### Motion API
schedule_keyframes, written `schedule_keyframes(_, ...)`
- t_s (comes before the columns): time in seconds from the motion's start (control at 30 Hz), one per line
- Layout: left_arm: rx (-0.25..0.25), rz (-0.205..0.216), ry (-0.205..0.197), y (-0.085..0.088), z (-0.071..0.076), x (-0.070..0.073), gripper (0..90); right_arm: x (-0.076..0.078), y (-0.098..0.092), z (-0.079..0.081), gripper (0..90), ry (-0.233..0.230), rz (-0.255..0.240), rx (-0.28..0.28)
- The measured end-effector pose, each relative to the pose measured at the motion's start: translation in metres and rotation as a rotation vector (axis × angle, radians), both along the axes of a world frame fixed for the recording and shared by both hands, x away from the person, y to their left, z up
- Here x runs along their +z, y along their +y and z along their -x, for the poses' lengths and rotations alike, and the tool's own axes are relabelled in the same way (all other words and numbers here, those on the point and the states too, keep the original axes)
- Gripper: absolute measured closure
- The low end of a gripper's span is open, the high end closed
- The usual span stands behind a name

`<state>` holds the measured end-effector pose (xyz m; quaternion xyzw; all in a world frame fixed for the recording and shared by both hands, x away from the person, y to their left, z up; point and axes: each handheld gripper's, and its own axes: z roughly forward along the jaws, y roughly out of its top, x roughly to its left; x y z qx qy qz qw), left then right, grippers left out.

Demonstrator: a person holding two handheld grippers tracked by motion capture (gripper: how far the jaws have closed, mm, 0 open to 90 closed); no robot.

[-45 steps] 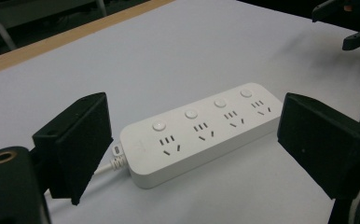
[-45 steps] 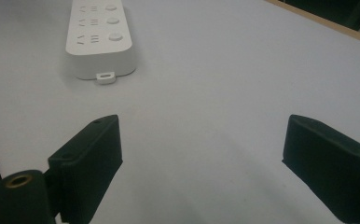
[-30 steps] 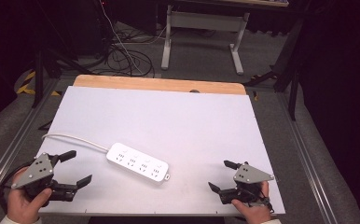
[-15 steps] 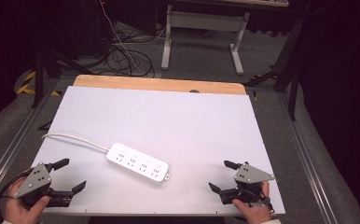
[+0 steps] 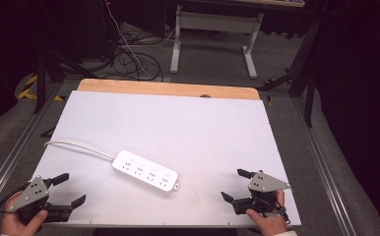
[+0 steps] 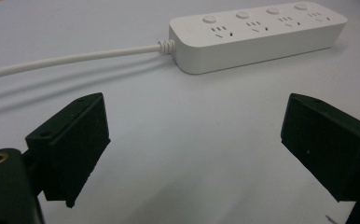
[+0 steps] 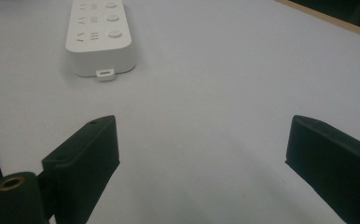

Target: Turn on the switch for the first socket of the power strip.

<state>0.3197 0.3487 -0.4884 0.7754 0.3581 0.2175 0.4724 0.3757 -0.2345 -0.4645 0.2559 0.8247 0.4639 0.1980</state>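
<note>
- Left gripper (image 5: 71, 189): jaws spread wide, nothing between them; sits at the near-left corner of the table (image 5: 203, 118), held low in the person's left hand (image 5: 18, 223). Prob. parked at the edge to keep the work area free.
- Its own view: both black jaws frame bare white surface, w/ the power strip (image 6: 257, 35) ahead and apart from them. The aim suggests the cord end is the nearer grab point for this side.
- Right gripper (image 5: 233, 184): also wide open, empty, at the near-right edge, right hand (image 5: 267, 221) wrapped round the back of it. Jaws point inward toward the strip.
- Its view: the strip's free end w/ a small tab faces it, well ahead of the jaws, no contact.
- Power strip (image 5: 145, 172): white, 4 outlet groups, lies flat and slanted in the near-middle of the table, between the 2 grippers but closer to the left one. Sockets face up, so a side pinch on the body looks the easiest hold.
- Cord (image 5: 77, 145): runs from the strip's left end out toward the table's left edge; slack, resting on the surface.
- Judgement: approach not yet started; both tools ready, one per end of the strip.
</note>
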Motion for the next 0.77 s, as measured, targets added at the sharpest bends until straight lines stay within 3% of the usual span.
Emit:
schedule_keyframes(0.37, 0.01, 0.005, -0.029, -0.0071, 0.0012, 0.0062, 9.1, -0.0007, -0.0003, -0.0011, 10.2, 0.005, -0.005, -0.002)
schedule_keyframes(0.77, 0.037, 0.018, -0.001, -0.0063, 0.0005, 0.0081, 9.2, -0.0008, -0.0007, -0.0017, 10.2, 0.005, -0.003, -0.004)
